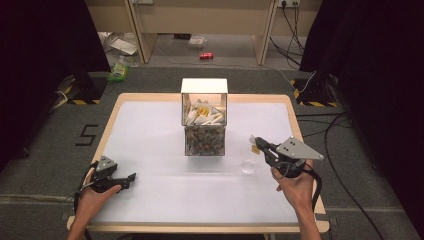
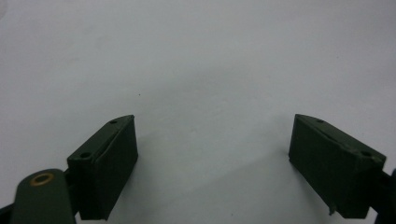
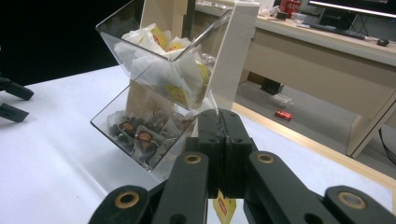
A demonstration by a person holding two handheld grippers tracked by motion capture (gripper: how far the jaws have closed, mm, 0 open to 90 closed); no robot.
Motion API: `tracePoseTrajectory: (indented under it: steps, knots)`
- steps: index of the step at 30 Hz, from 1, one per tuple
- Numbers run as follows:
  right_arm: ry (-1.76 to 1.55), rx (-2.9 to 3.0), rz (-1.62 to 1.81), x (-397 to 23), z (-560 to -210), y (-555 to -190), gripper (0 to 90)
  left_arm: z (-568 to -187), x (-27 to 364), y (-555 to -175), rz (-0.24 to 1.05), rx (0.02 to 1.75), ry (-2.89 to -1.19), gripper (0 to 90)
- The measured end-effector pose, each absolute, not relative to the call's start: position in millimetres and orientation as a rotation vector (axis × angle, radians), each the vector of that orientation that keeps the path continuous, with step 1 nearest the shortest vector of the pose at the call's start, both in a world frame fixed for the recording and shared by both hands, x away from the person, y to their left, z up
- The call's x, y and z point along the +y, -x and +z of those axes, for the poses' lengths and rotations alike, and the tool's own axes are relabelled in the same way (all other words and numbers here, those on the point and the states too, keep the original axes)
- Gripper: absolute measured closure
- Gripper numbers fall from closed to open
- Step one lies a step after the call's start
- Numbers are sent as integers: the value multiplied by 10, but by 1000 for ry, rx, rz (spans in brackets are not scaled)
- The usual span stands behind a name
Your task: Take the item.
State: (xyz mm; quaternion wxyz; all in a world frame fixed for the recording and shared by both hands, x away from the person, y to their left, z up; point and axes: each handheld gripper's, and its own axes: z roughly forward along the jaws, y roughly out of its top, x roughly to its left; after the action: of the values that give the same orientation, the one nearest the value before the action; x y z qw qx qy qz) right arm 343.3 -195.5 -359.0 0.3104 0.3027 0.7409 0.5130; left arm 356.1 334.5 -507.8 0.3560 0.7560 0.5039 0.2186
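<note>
So the right gripper (image 1: pixel 256 142) has its jaws pressed together on a tea bag (image 1: pixel 255 148). In the high view you can see the pale bag with its yellow tag pinched right at the jaw tips, lifted off the table. Just below and a bit to the inside of that gripper sits a clear glass (image 1: pixel 248 163), so my guess is the bag is held up like that to be carried over and dropped into it.

Ahead of the right gripper and off toward its left is the two-tier clear dispenser (image 1: pixel 204 124): white sachets in the top bin, darker packets in the bottom one. The bag probably came from there, though I can't say which bin.

The left gripper (image 1: pixel 131 177) is parked well away on its own side of the white table (image 1: pixel 150 130), jaws spread wide with nothing between them. It looks like it's just staying out of the way.

What each camera adds: the right gripper view gives the shut jaws close up, with the yellow tag (image 3: pixel 223 207) dangling below them, plus the dispenser's slanted bins and their contents in good detail. The left gripper view confirms the gap between its fingers (image 2: pixel 106 163) is empty, just bare table ahead. The high view gives the glass and how everything's spaced out.
</note>
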Motion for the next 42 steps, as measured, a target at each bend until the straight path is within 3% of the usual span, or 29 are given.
tracePoseTrajectory:
  steps: [42]
  knots:
    - [-941,2106,1271,-1967,-4244,-3680,886,-5077,3346,-3561,565,1301,-1955,147]
